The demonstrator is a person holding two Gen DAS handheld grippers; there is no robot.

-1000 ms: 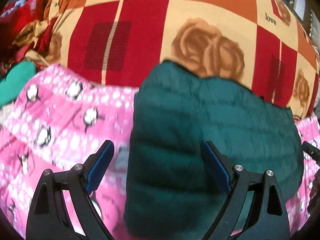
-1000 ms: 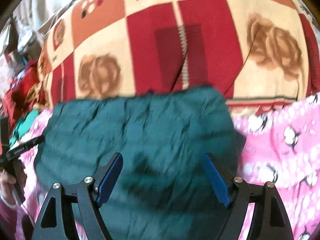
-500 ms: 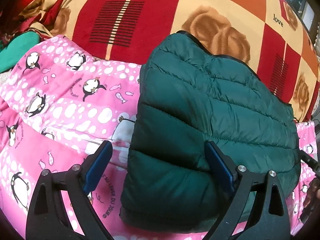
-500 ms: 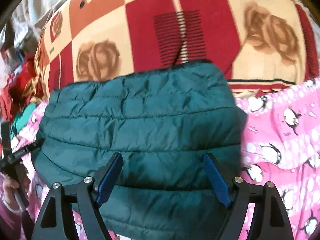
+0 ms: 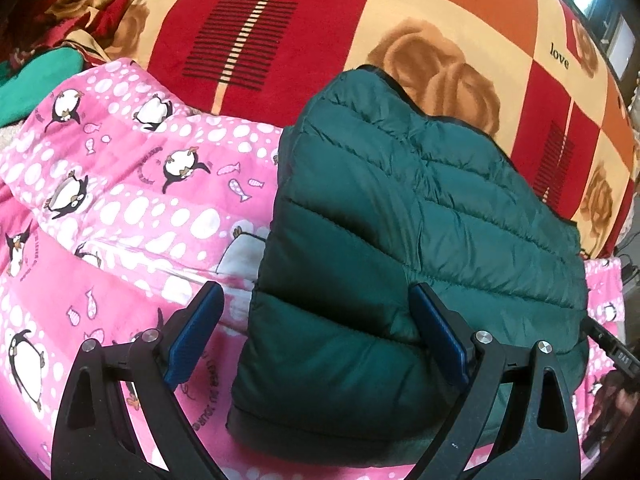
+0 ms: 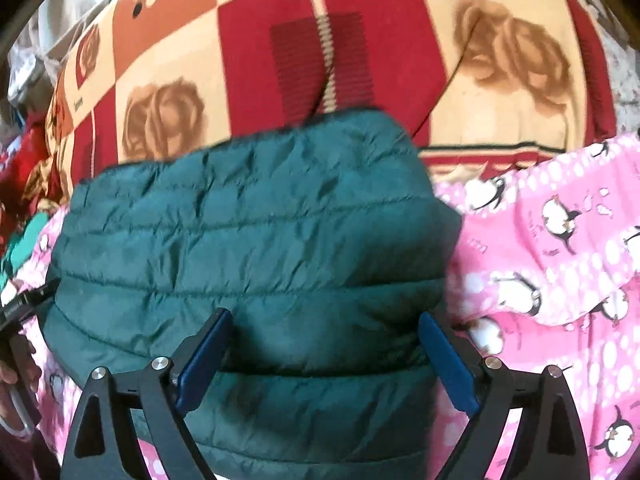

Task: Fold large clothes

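**Right claw lets go of the folded jacket**

The right claw (image 6: pixel 322 354) is opening, its blue pads now clear of the dark green quilted puffer jacket (image 6: pixel 248 248) that bulges between them. The left claw (image 5: pixel 316 332) stands wide too, gripping nothing. The jacket, sharper than a second ago, lies folded into a compact block on the pink penguin-print blanket (image 5: pixel 120 200), so this fold looks finished.
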